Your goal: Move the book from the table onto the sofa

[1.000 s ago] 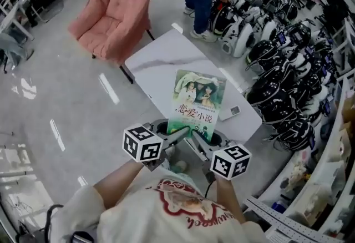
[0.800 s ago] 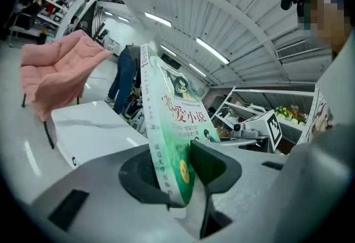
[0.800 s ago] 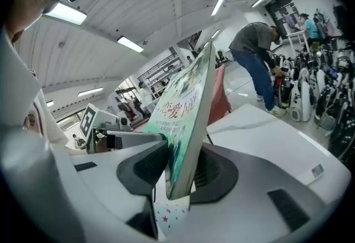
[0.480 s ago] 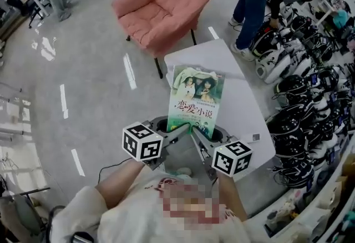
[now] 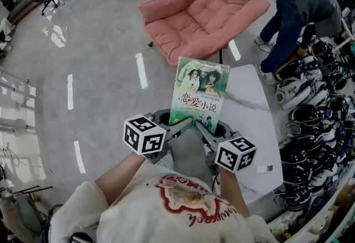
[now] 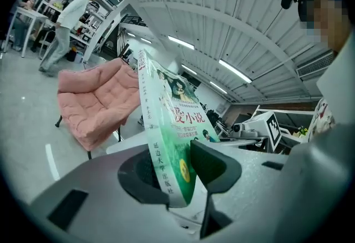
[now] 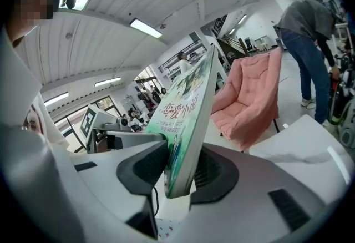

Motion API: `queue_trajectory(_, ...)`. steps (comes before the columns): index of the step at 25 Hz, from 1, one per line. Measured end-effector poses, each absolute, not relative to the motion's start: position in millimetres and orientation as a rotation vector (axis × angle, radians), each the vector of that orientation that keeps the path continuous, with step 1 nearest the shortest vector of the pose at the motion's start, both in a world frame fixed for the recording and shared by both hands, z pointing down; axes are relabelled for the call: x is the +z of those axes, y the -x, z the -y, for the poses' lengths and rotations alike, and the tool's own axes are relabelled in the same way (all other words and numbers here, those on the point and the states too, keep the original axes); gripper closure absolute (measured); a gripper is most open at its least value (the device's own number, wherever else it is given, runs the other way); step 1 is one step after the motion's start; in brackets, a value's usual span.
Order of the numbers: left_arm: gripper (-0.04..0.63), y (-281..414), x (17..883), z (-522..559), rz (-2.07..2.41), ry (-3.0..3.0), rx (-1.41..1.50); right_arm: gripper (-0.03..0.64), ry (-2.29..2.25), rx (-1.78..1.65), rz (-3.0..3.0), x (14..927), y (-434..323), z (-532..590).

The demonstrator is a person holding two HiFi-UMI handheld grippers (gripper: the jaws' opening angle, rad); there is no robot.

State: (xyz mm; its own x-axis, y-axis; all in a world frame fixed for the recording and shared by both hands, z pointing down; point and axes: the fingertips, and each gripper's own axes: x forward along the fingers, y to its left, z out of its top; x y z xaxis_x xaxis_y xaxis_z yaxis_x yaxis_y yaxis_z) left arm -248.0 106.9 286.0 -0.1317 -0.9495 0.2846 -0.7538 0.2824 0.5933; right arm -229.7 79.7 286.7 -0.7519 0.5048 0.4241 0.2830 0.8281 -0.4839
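Your left gripper point(image 5: 178, 127) and right gripper point(image 5: 203, 134) pinch the book's point(image 5: 201, 91) near edge; carry it level to the sofa point(image 5: 206, 8).

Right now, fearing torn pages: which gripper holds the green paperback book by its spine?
The left gripper: its fingers pinch the printed spine of the green paperback book; the right gripper clamps its page edge.

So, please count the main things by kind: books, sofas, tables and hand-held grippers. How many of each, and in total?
book: 1
sofa: 1
table: 1
grippers: 2 (left gripper, right gripper, both shut on the book)
total: 5
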Motion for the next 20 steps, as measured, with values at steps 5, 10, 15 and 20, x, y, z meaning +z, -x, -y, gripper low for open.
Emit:
queue_trajectory(5,0.472,350.1,275.0,-151.5,1.946,-1.483,-0.425,0.495,0.607,0.534,2.433,275.4,332.8,-123.9)
queue_trajectory(10,0.472,390.5,275.2,-163.5,1.977,-1.453,-0.461,0.495,0.651,0.510,2.415,275.3,374.2,-135.5)
queue_trajectory(15,0.472,415.5,278.9,-168.8,1.992,-1.427,-0.491,0.494,0.669,0.502,2.400,278.8,399.5,-140.6)
queue_trajectory(20,0.472,445.6,283.6,-169.7,1.993,-1.409,-0.504,0.494,0.678,0.513,2.388,283.1,430.1,-141.2)
